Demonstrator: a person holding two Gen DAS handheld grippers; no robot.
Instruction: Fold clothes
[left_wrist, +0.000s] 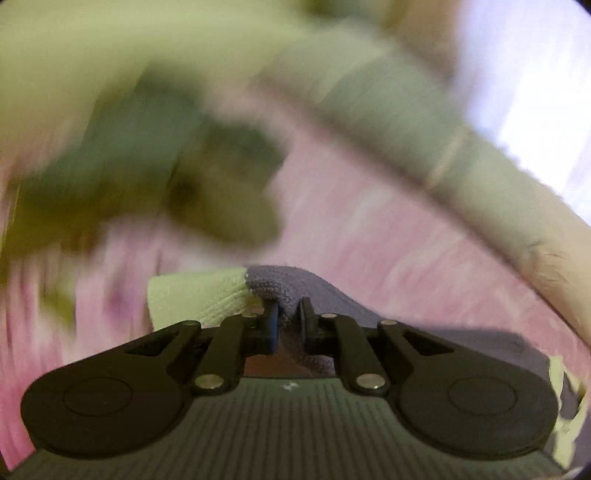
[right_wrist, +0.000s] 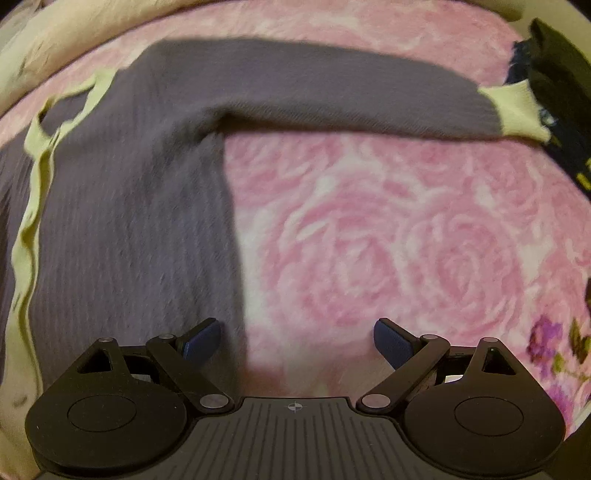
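No brand, label or legible writing showed on anything; the only marks were a small crosshair on each gripper body and a scrap of yellow on the dark garment (right_wrist: 561, 110), too cut off to read.

The purple cardigan (right_wrist: 147, 192) lay flat on the pink rose-print blanket (right_wrist: 388, 240), a ribbed knit in dusky purple with pale yellow-green trim (right_wrist: 31, 206) running down its front edge and around the neckline. Seen from the right wrist, its body sat at the blanket's left side, and one sleeve stretched rightward across the blanket's far part, ending in a yellow-green cuff (right_wrist: 517, 110) that touched the dark garment at the right edge.

The left gripper (left_wrist: 288, 319) was pinched on a fold of the cardigan where purple knit met a yellow-green cuff (left_wrist: 199, 295). The right gripper (right_wrist: 297, 341) hung spread wide above the blanket just right of the cardigan's side edge, holding nothing.

The left wrist view was heavily motion-blurred: greenish and dark shapes (left_wrist: 166, 166) beyond the cuff could not be identified. A cream border (right_wrist: 55, 44) edged the blanket's far side.
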